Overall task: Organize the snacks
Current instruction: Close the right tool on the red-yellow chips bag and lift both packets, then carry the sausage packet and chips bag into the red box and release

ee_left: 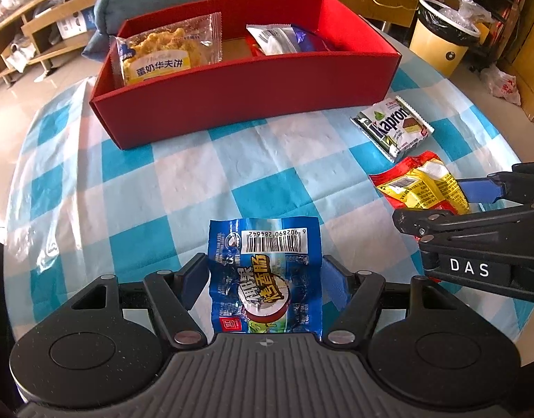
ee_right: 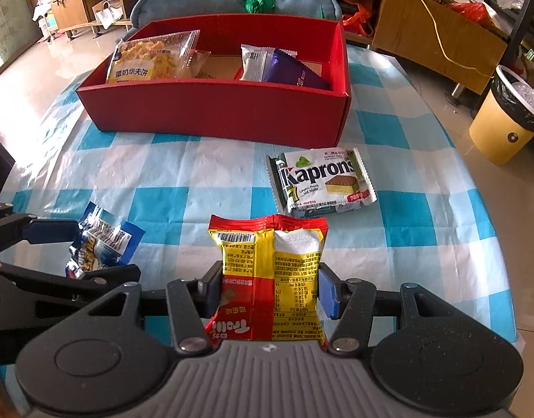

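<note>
Black linkages, blue jaws, "DAS" label [ee_left: 469,269]

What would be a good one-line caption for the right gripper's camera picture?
Right gripper shut on a red and yellow snack packet, with a red box of snacks ahead.

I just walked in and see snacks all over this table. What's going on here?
A person is tidying snacks with two hand-held grippers. The left gripper is clamped on a blue packet, and the right gripper on a red-and-yellow packet. Both packets are down by the checked tablecloth. A Kaprons wafer pack waits on the cloth. The red box behind already holds several snacks.
</note>
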### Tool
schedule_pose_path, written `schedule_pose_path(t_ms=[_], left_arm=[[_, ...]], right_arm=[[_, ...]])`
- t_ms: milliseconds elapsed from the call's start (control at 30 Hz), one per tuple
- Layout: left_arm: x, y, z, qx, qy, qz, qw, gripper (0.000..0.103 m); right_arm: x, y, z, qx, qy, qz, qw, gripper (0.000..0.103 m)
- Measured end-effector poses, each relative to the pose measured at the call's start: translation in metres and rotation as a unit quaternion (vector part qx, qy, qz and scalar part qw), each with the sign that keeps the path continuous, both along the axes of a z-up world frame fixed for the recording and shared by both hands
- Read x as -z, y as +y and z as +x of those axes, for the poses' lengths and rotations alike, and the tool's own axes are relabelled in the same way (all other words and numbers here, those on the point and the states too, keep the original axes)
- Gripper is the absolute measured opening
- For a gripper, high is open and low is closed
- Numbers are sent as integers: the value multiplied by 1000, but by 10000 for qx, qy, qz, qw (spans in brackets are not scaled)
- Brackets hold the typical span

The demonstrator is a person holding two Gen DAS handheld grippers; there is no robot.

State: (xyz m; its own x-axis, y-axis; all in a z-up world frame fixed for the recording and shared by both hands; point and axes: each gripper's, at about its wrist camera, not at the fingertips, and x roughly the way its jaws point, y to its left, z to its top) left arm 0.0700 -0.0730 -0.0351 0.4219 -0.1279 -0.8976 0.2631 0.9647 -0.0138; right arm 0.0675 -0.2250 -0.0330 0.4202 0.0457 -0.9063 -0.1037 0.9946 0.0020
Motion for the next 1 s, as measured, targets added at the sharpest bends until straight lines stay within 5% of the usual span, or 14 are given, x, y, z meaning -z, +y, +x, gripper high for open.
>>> schedule_pose_path(t_ms=[1000], left_arm=[[-23, 3, 16, -198, -361, -138, 9991, 75]], right_arm=[[-27, -7, 13, 188, -412, 263, 9986, 49]])
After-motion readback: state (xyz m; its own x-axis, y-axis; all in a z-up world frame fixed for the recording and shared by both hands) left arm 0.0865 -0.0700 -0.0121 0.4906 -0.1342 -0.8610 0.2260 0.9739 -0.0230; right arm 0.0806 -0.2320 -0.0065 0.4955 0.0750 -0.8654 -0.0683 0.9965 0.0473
